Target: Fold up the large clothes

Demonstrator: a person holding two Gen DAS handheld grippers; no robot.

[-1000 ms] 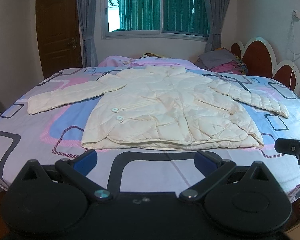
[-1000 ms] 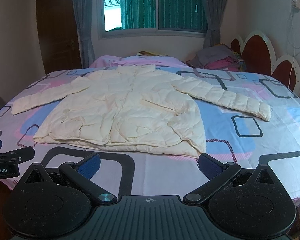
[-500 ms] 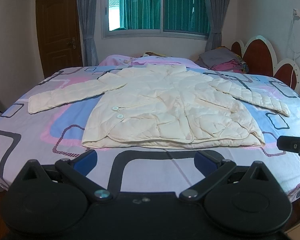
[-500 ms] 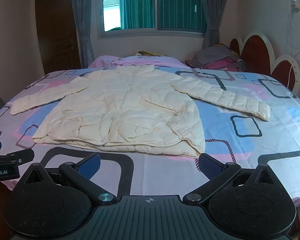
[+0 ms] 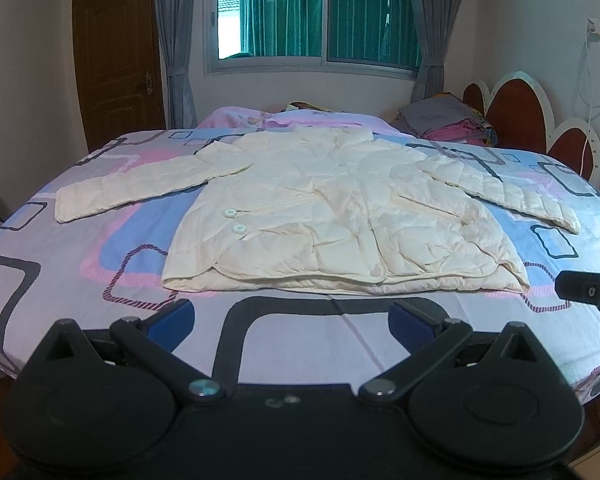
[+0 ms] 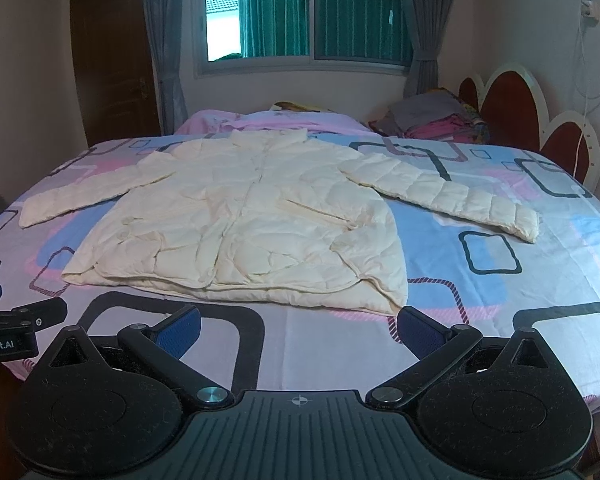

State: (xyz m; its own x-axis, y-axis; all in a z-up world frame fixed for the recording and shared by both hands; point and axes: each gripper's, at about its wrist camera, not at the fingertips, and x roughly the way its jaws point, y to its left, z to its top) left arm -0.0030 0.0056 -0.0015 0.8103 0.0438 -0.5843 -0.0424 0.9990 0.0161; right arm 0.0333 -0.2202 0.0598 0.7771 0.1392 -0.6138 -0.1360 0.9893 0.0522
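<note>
Left wrist view shows the cream padded jacket [image 5: 340, 216] laid flat, front up, across the middle of the bed [image 5: 300, 336], collar far and hem near, with its 2 sleeves spread out to left and right. That open spread suits folding: each sleeve can probably be brought over the body in turn. The left gripper [image 5: 292, 316] is released, jaws wide apart and holding nothing, poised over the bare sheet just near of the hem. In the right wrist view the right gripper [image 6: 298, 322] is likewise spread and unloaded, near the hem's right corner. Both tools sit side by side at the near edge, apart from the cloth, so folding seems not yet begun. A pile of folded clothes [image 6: 432, 120] rests far right by the red headboard [image 6: 508, 100].
</note>
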